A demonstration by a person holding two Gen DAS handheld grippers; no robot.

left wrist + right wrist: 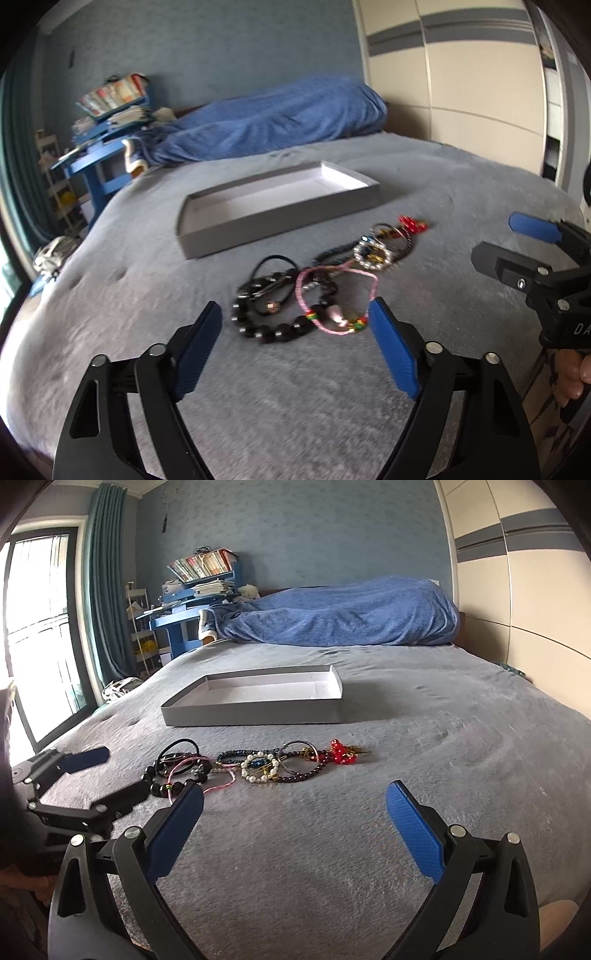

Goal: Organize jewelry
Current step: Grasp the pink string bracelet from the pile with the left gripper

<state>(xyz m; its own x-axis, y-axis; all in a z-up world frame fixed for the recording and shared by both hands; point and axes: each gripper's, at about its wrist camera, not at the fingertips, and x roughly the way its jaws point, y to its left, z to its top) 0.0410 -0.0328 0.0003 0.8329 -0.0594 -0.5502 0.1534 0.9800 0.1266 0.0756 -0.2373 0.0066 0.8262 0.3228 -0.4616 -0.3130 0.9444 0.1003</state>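
A pile of jewelry lies on the grey bed cover: a black bead bracelet (269, 328), a pink cord bracelet (338, 295), a pearl ring piece (371, 254), a red bead charm (410, 223). The pile also shows in the right wrist view (258, 766). A shallow grey box (280, 218) with a white inside stands empty behind it, also in the right wrist view (255, 710). My left gripper (295, 325) is open just in front of the black and pink bracelets. My right gripper (295, 805) is open and empty, short of the pile.
The grey bed (443, 746) has a blue blanket heap (340, 613) at its head. A blue desk with books (192, 590) stands at the back left by a curtain and window. A wardrobe (535, 590) lines the right side.
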